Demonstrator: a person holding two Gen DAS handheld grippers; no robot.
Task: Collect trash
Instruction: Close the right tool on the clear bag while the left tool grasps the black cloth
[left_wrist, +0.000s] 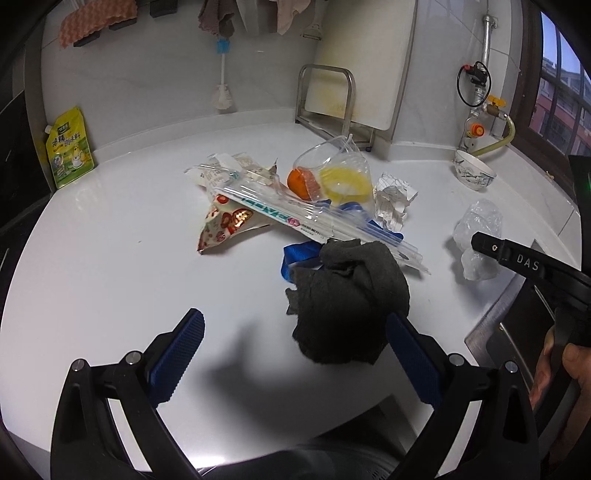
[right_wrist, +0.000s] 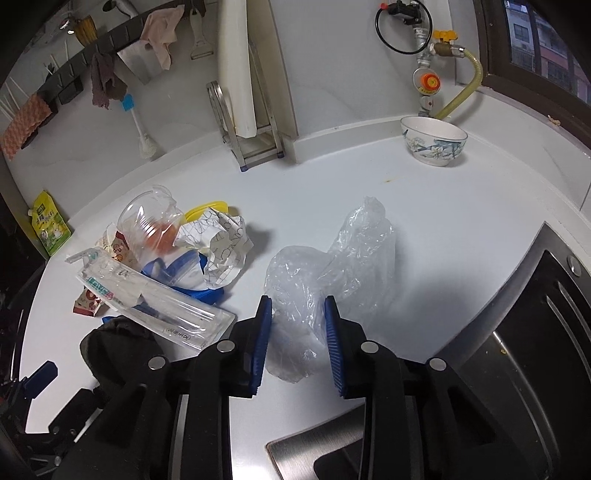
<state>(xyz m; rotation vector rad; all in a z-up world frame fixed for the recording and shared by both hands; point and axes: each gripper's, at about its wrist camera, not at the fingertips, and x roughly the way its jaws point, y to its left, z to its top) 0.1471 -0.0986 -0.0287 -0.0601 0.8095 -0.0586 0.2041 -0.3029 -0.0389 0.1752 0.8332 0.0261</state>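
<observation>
A crumpled clear plastic bag (right_wrist: 332, 266) lies on the white counter (right_wrist: 424, 221) near the sink, and my right gripper (right_wrist: 297, 306) is shut on its near end, the blue pads pressing the film from both sides. The left wrist view shows the same bag (left_wrist: 478, 229) with a black right finger (left_wrist: 495, 249) against it. My left gripper (left_wrist: 295, 332) stands open low over the counter. A dark grey cloth (left_wrist: 347, 302) lies bunched just inside its right pad. Beyond sits a trash pile: clear packaging (left_wrist: 314, 221), a clear cup (left_wrist: 332, 166), an orange (left_wrist: 297, 182), crumpled paper (left_wrist: 393, 201).
A patterned bowl (right_wrist: 434, 142) stands at the back right by the gas hose (right_wrist: 461, 88). The steel sink (right_wrist: 517, 369) is right of the bag. A cutting board rack (left_wrist: 325, 99) stands against the wall, and a yellow pouch (left_wrist: 68, 147) at the far left.
</observation>
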